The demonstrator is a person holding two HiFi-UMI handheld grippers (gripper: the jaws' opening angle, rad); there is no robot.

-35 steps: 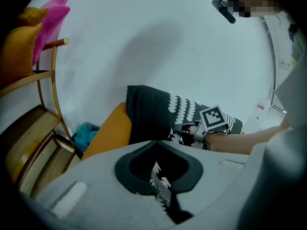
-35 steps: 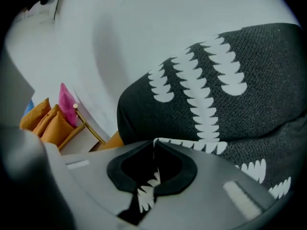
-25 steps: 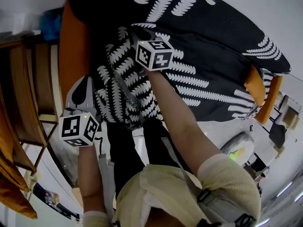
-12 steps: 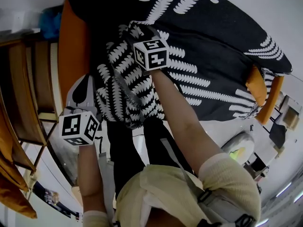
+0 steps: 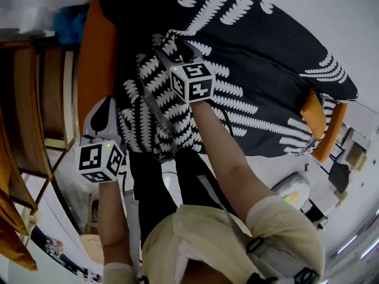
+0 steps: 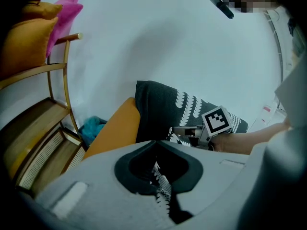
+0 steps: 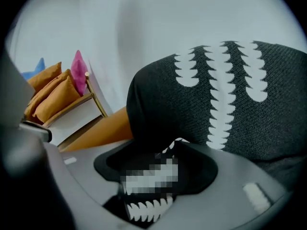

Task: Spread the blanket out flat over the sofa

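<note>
A black blanket (image 5: 260, 70) with white leaf stripes lies over the orange sofa (image 5: 98, 58), bunched at its near edge. My right gripper (image 5: 176, 47) sits on that bunched fold. Its jaws have just been opening, and in the right gripper view (image 7: 175, 143) a loose fold of the blanket (image 7: 230, 104) lies between them. My left gripper (image 5: 105, 108) is lower left by the sofa's end. In the left gripper view (image 6: 154, 145) it is shut on a patterned strip of blanket (image 6: 163, 104). The right gripper (image 6: 181, 131) shows there too.
A wooden shelf rack (image 5: 41, 117) with a gold frame (image 6: 67, 80) stands left of the sofa, with orange and pink cushions (image 6: 29, 37) on top. A teal bundle (image 6: 93, 128) lies behind the sofa's end. An orange cushion (image 5: 314, 111) sticks out at the blanket's right end. The person's legs (image 5: 154, 188) are close to the front edge.
The right gripper has rolled slightly and drawn back a little over the bunched fold. The left gripper has kept its place and its hold on the blanket.
</note>
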